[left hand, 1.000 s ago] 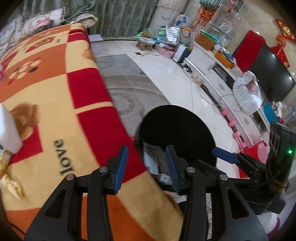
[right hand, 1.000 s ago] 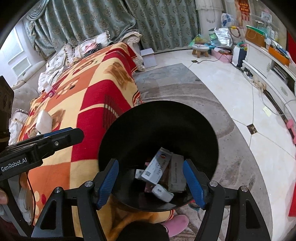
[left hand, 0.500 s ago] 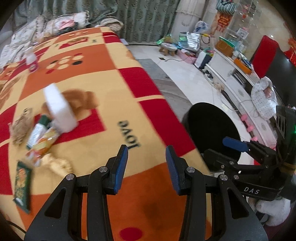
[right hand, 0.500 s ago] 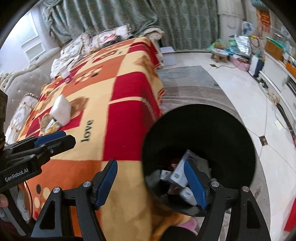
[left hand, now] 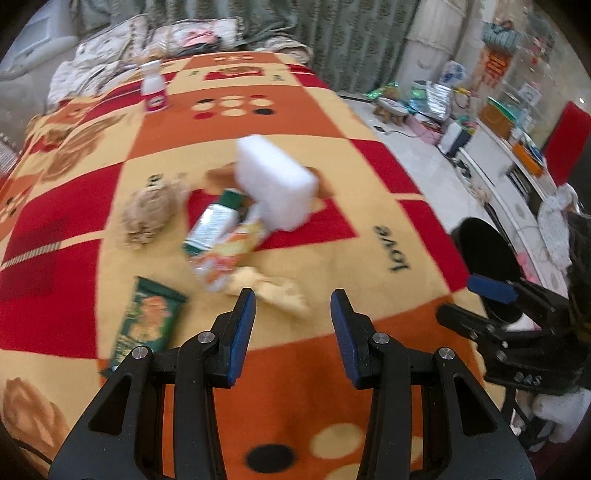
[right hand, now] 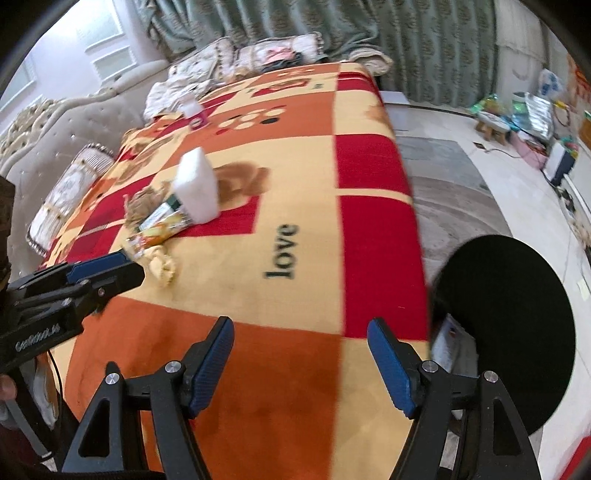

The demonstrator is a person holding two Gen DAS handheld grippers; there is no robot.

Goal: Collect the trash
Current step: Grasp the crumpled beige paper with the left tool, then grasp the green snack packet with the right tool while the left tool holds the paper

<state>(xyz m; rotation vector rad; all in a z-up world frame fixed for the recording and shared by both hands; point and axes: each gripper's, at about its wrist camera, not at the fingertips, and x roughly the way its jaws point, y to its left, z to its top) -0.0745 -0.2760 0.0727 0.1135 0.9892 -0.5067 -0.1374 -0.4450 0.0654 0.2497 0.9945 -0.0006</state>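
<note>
Trash lies in a heap on the patterned blanket (left hand: 332, 122): a white foam block (left hand: 277, 181), a green-and-white wrapper (left hand: 216, 221), an orange snack packet (left hand: 229, 254), a crumpled yellow tissue (left hand: 273, 290), a green packet (left hand: 147, 317) and a brown crumpled wad (left hand: 147, 212). My left gripper (left hand: 293, 334) hangs open and empty just short of the yellow tissue. My right gripper (right hand: 301, 363) is open and empty over the blanket's near edge. The black bin (right hand: 517, 339) stands on the floor to its right, with boxes inside. The foam block (right hand: 197, 188) also shows far left in the right wrist view.
A white bottle (left hand: 153, 86) stands at the far end of the blanket, near pillows (left hand: 184, 35). A grey rug (right hand: 454, 192) and a tiled floor lie right of the bed. A low white cabinet (left hand: 495, 166) with clutter runs along the right wall.
Both grippers have swung left from above the black bin to over the blanket. The trash heap has come into the middle of the left wrist view. Both stay open and empty.
</note>
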